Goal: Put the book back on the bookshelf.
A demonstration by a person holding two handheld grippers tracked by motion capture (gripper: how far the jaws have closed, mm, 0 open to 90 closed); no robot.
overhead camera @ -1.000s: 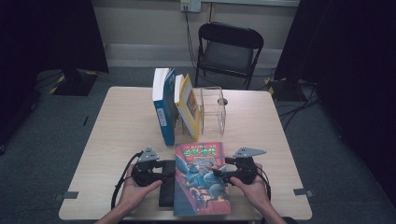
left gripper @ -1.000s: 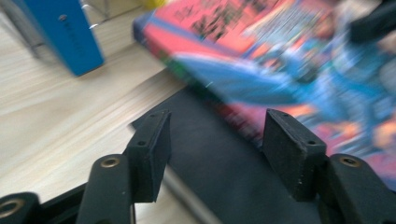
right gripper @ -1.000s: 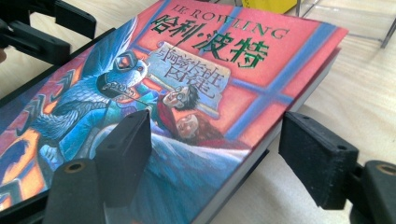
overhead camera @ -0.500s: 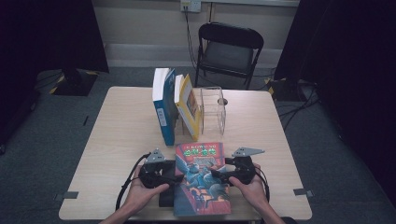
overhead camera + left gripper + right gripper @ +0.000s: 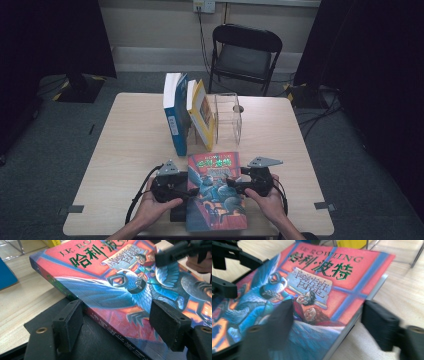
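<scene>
Both grippers flank the red paperback at the near edge of my wooden table: the left gripper straddles the spine edge, jaws just widened and spread, pads not pressing; the right gripper, jaws just narrowed, brackets the opposite edge with one pad over the cover, one beside it, no squeeze visible. Glossy cover reads "J.K. ROWLING" above green Chinese characters. It rests partly on a flat black slab. Beyond stand two upright books, one blue, one yellow, beside one clear acrylic holder.
</scene>
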